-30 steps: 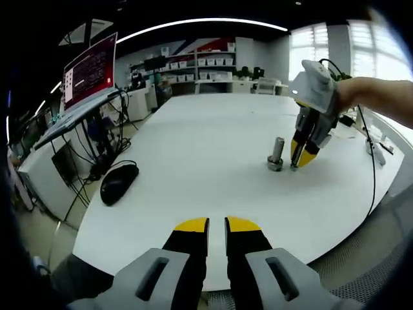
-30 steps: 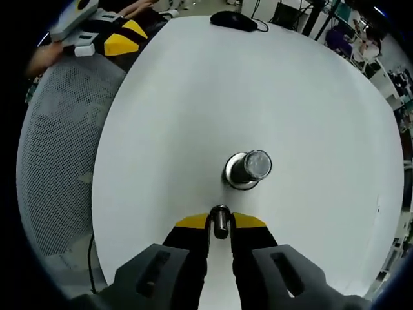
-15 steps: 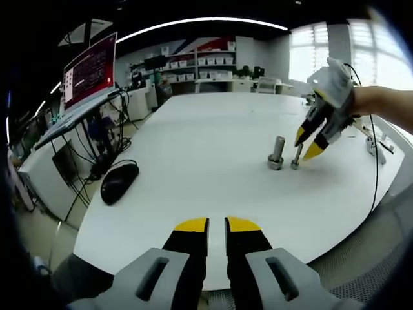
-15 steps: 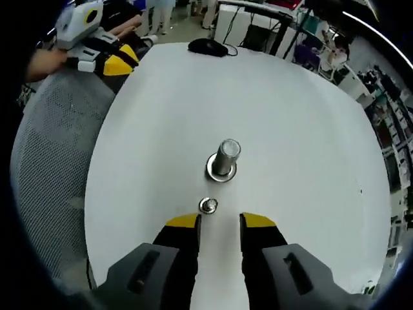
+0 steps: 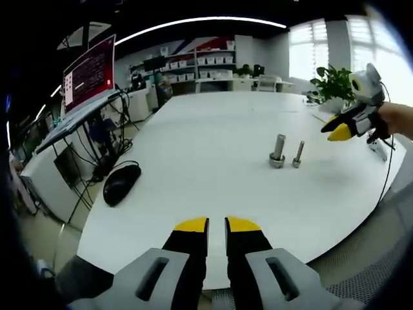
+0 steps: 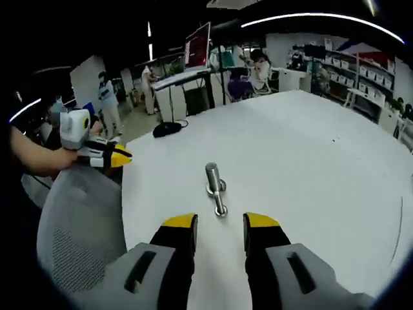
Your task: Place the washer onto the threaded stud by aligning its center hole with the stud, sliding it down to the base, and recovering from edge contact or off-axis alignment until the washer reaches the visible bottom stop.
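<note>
On table (image 5: 193,155), stud (image 5: 277,151), small bolt (image 5: 297,154) beside

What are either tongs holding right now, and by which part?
Nothing. Right tongs are open and empty; left tongs are nearly closed with nothing between them. The small bolt stands free beside the stud.

Left hand-held gripper (image 5: 217,224): jaws nearly closed, narrow gap, empty, level. Right hand-held gripper (image 6: 220,221): jaws parted, empty, held by hand (image 5: 395,120).
</note>
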`<act>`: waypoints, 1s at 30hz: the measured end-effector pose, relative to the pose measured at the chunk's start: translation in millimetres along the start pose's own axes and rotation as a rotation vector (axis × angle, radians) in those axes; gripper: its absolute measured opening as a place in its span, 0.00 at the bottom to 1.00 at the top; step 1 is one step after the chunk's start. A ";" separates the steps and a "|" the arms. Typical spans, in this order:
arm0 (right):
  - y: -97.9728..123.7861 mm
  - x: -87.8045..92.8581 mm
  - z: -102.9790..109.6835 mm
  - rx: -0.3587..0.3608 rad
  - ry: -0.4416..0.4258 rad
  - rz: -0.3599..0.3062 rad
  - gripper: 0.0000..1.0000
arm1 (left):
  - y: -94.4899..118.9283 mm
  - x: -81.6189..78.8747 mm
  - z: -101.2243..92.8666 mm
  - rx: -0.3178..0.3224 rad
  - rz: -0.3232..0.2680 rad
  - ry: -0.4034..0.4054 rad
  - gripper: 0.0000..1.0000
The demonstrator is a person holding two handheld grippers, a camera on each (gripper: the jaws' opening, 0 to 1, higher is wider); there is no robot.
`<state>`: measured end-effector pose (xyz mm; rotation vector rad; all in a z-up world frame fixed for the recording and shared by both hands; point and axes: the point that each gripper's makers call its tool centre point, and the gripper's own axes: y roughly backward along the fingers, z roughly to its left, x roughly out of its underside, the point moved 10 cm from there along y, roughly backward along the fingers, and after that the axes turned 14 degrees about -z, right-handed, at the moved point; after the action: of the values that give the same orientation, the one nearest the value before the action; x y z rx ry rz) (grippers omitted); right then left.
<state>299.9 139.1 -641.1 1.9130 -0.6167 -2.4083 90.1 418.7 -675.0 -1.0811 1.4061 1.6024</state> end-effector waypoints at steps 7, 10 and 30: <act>45.0 -3.0 16.2 0.047 -0.109 -0.163 0.36 | 3.0 -4.7 1.4 -0.016 -0.051 0.003 0.07; 64.5 -2.0 25.7 0.082 -0.113 -0.216 0.38 | 2.2 -4.4 0.7 -0.004 -0.054 0.013 0.07; 127.3 40.8 87.3 0.396 0.094 -0.199 0.49 | 0.4 -6.1 -4.1 0.058 -0.067 0.030 0.09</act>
<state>177.6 37.8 -624.9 2.3215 -1.0072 -2.4340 92.5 414.6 -669.4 -1.1104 1.4125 1.4945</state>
